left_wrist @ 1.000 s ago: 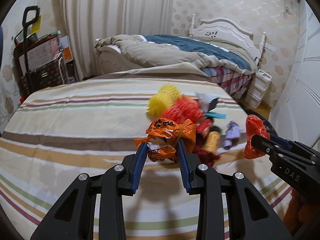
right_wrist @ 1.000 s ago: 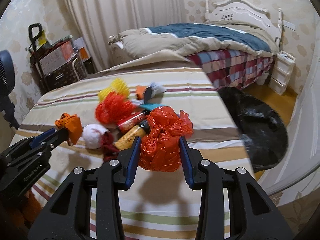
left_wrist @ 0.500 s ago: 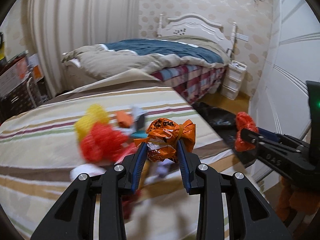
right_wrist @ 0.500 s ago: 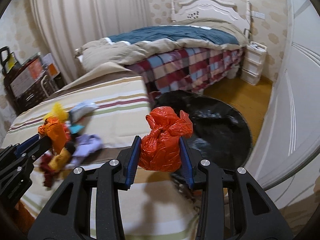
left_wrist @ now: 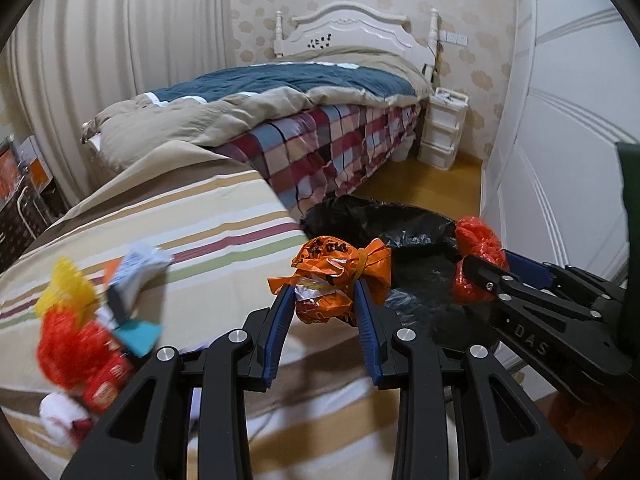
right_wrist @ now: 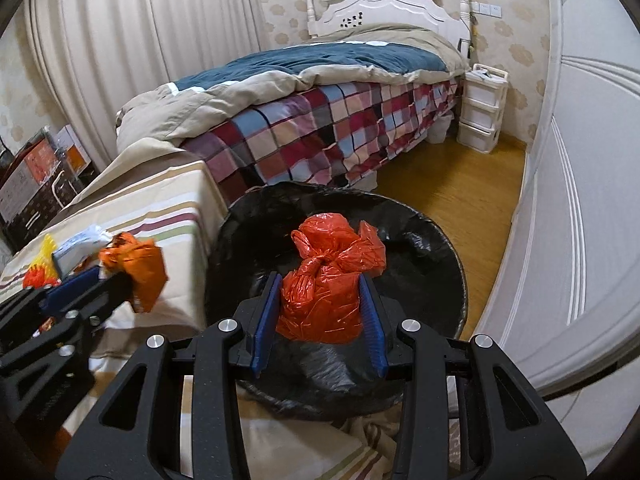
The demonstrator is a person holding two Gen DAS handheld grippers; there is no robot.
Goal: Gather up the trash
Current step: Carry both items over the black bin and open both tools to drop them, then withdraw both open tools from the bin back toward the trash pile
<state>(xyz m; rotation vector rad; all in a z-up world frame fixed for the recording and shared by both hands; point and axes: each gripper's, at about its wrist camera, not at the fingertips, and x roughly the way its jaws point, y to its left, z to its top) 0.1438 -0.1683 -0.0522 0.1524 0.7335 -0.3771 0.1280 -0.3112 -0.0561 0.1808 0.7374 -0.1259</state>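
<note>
My left gripper [left_wrist: 322, 292] is shut on a crumpled orange wrapper bundle [left_wrist: 336, 276], held over the right edge of the striped bedspread [left_wrist: 180, 216]. My right gripper [right_wrist: 320, 280] is shut on a knotted red plastic bag [right_wrist: 326, 280], hanging above the open black trash bag [right_wrist: 424, 280] on the floor. In the left wrist view the right gripper [left_wrist: 476, 268] shows at the right with the red bag [left_wrist: 476, 240]. In the right wrist view the left gripper [right_wrist: 116, 280] shows at the left with the orange bundle [right_wrist: 140, 268]. Several loose pieces of trash [left_wrist: 80, 328] lie on the bedspread.
A bed with a checked cover [right_wrist: 340, 128] and a blue and beige quilt stands behind. A white drawer unit [right_wrist: 482, 108] sits by its head. White wardrobe doors [right_wrist: 580, 184] close off the right. Wooden floor [right_wrist: 460, 184] lies between. Boxes [right_wrist: 36, 176] stand at far left.
Both grippers have swung to the right with their loads, away from the trash pile. The red bag now hangs over the black trash bag; the orange bundle has reached the bedspread's edge.
</note>
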